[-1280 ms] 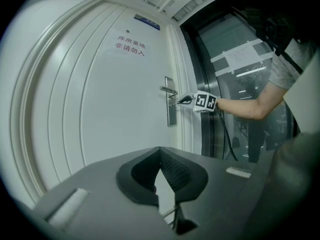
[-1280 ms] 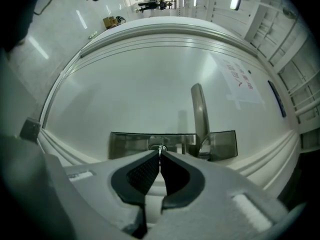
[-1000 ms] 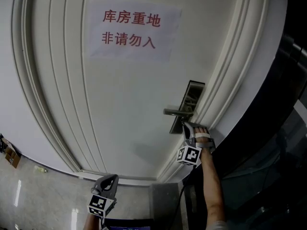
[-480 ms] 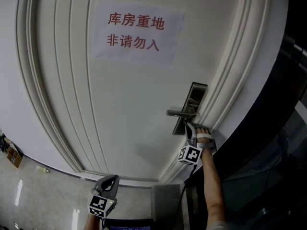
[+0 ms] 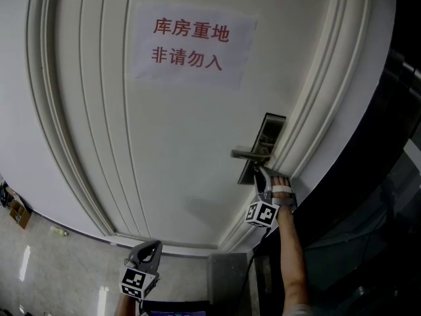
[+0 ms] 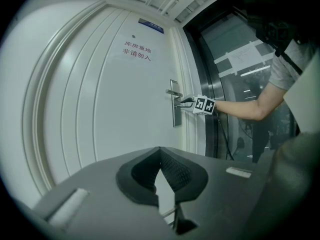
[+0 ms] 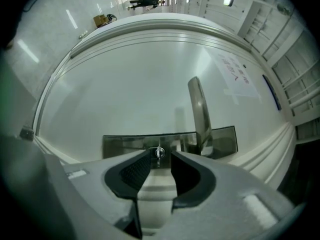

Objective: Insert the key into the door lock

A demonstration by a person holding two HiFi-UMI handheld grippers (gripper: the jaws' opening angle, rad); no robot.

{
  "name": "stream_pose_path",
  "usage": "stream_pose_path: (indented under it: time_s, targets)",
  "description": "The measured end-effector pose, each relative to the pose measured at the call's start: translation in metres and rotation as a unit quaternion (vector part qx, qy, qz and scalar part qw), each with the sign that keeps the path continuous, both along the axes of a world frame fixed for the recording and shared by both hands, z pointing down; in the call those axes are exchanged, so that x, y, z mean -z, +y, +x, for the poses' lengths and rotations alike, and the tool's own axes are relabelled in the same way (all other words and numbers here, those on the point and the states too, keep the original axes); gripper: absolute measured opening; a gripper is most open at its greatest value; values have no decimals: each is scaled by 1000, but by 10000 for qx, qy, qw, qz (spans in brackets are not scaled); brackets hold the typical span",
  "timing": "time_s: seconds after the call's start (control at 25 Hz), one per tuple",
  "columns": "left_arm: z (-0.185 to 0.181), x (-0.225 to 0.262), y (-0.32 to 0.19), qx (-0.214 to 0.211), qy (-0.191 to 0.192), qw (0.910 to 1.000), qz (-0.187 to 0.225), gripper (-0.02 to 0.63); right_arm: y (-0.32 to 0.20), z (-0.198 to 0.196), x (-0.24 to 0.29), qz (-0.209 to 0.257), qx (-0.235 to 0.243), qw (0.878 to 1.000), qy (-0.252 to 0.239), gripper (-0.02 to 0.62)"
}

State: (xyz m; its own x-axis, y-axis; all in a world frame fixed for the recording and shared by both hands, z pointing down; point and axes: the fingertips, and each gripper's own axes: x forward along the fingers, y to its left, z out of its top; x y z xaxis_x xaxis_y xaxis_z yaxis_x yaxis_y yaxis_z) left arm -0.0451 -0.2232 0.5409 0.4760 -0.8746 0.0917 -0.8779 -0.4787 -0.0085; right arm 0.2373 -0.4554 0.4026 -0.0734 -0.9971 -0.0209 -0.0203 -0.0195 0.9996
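A white panelled door [image 5: 164, 143] carries a dark metal lock plate [image 5: 263, 143] with a lever handle [image 5: 248, 154]. My right gripper [image 5: 261, 176] points level at the plate just under the handle. In the right gripper view a small silver key [image 7: 158, 153] sits in the keyhole of the lock plate [image 7: 120, 144], below the handle [image 7: 200, 111]. The right gripper [image 7: 160, 156] has just been opening its jaws; they stand apart on either side of the key, clear of it. My left gripper [image 5: 141, 268] hangs low and far from the door, its tips [image 6: 160, 150] together on nothing.
A paper sign [image 5: 195, 43] with red characters is stuck on the upper door. The moulded door frame [image 5: 316, 130] and a dark glass panel [image 5: 368, 196] lie right of the lock. A small box [image 5: 16, 214] sits on the tiled floor at the left.
The head view has shifted slightly. Both grippers stay where they were, the right one at the lock plate.
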Motion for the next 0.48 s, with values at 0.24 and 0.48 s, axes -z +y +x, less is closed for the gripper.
stream_pose_path:
  time_s: [0.24, 0.48]
  targets:
    - [-1, 1, 4, -26, 11, 10000, 28, 2, 5, -2, -4, -47, 87, 9998, -172, 243]
    - [-1, 3, 8, -68, 18, 10000, 54, 2, 20, -3, 1, -41, 43, 9995, -316, 252]
